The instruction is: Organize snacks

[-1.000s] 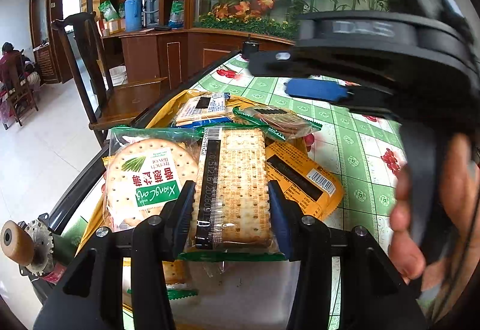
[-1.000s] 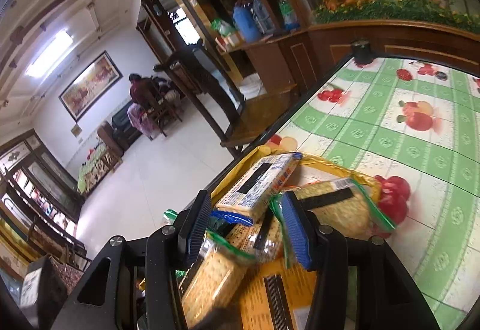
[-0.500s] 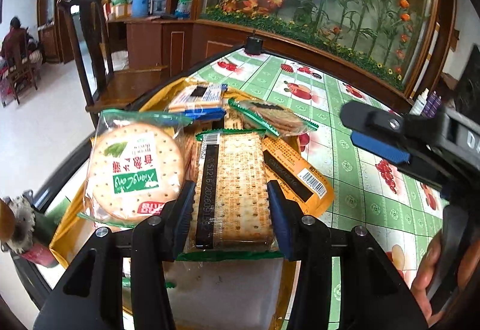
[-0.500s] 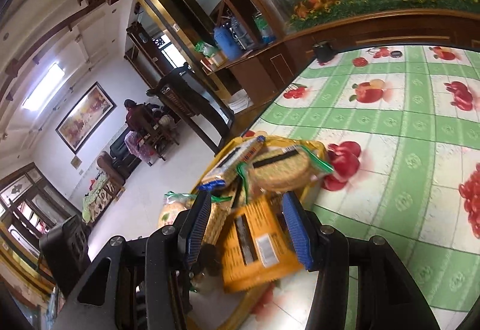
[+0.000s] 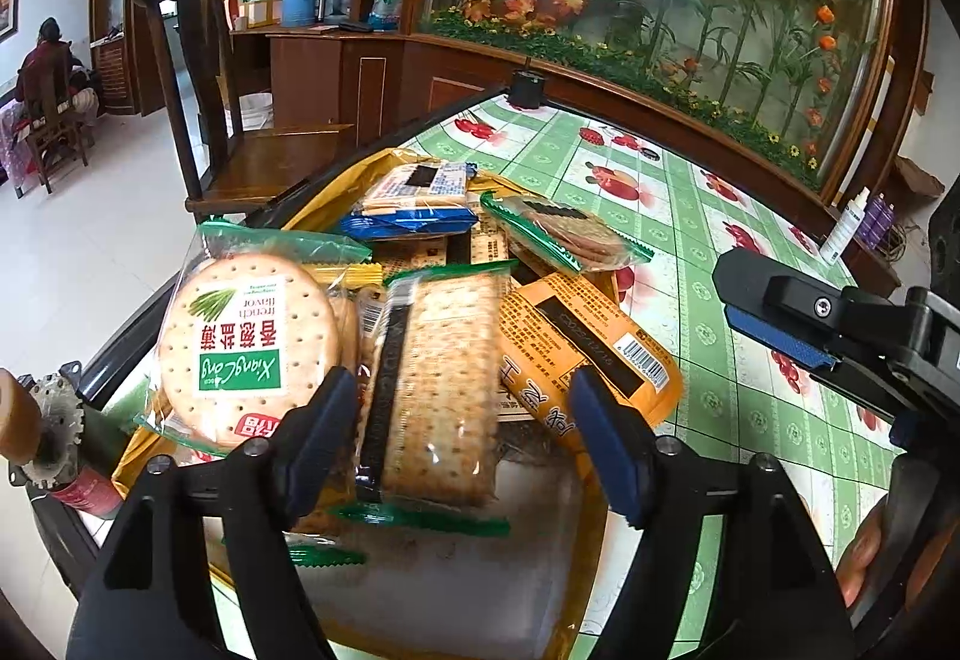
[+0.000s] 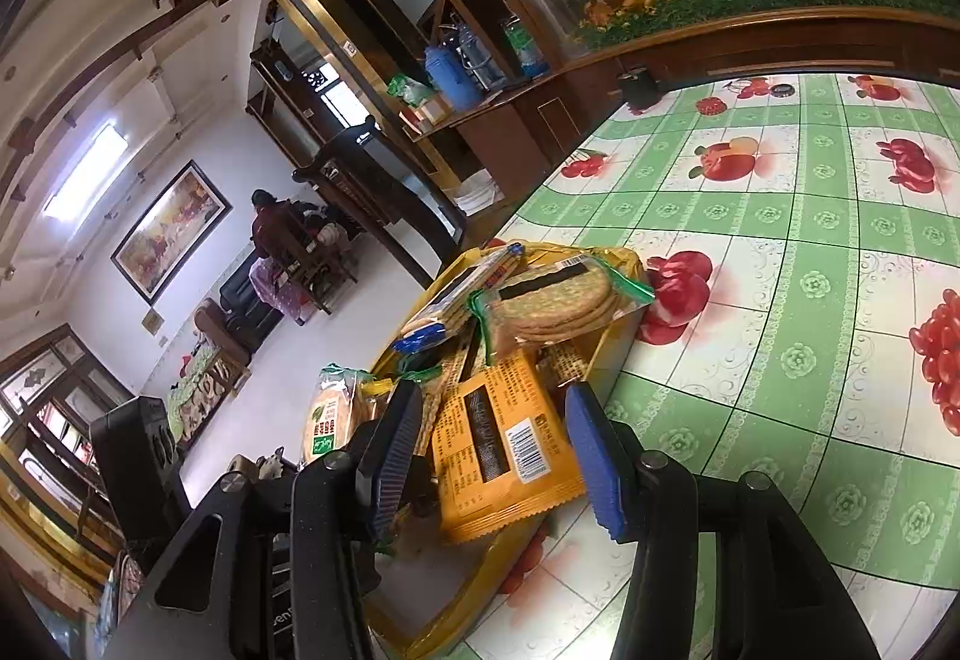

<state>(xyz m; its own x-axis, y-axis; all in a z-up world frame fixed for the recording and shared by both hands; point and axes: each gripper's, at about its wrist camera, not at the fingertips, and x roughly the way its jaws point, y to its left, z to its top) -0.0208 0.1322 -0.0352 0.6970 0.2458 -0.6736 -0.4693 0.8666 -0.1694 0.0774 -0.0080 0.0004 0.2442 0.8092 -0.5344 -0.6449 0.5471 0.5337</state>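
A yellow tray (image 5: 594,534) at the table's left edge holds a pile of snack packs. A long square-cracker pack (image 5: 444,378) lies between the fingers of my left gripper (image 5: 462,450). Its jaws are opening, and both pads stand clear of the pack. A round scallion-cracker pack (image 5: 246,342) lies to its left and an orange pack (image 5: 588,342) to its right. My right gripper (image 6: 492,456) hovers to the right of the tray with a narrow empty gap, through which the orange pack (image 6: 498,444) shows. Its fingers (image 5: 780,294) appear in the left wrist view, apart from the pile.
A green chequered fruit tablecloth (image 5: 720,240) stretches to the right of the tray. A wooden chair (image 5: 240,162) stands off the table's left edge. A small black cup (image 5: 528,90) is at the far edge, and bottles (image 5: 846,228) stand at the right. A hand (image 5: 858,558) holds the right gripper.
My left jaws have spread and let go of the long cracker pack, which now lies tilted. My right gripper has drawn back from over the tray to the right.
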